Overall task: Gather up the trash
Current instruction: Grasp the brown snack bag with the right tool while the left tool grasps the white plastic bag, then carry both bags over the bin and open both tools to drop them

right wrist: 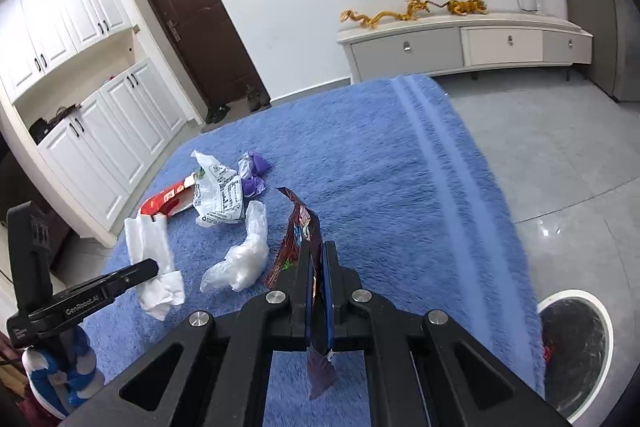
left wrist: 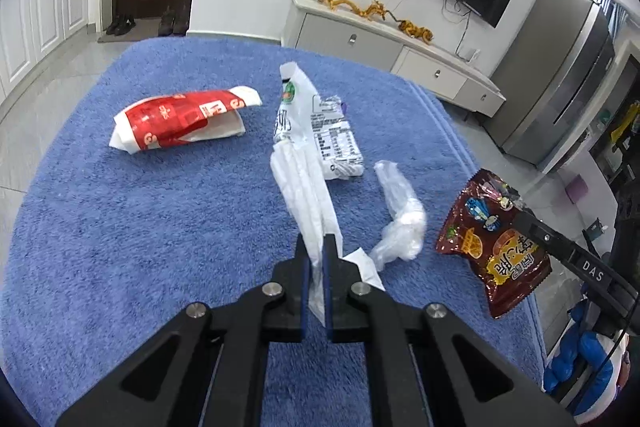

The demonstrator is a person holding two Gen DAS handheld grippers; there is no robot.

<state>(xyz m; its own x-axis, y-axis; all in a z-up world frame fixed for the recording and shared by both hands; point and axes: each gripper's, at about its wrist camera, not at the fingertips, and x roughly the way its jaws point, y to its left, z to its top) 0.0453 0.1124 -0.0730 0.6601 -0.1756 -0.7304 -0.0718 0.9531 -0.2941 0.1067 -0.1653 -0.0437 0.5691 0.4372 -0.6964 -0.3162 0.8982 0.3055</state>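
Left gripper (left wrist: 316,247) pinches the white plastic bag (left wrist: 308,203) mid-towel; right gripper (right wrist: 318,255) clamps the brown snack packet (right wrist: 306,227) near the blue towel's (right wrist: 380,167) right edge, with bare floor and the trash bin (right wrist: 576,347) just beyond.

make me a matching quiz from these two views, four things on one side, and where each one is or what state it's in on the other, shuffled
Things:
1. white plastic bag
2. brown snack packet
3. red and white wrapper
4. clear crumpled plastic

Places or states:
A. lying loose on the blue cloth, beside the printed white bag
B. clamped in the right gripper
C. clamped in the left gripper
D. lying loose between the two held pieces

Pairs: 1-C, 2-B, 3-A, 4-D
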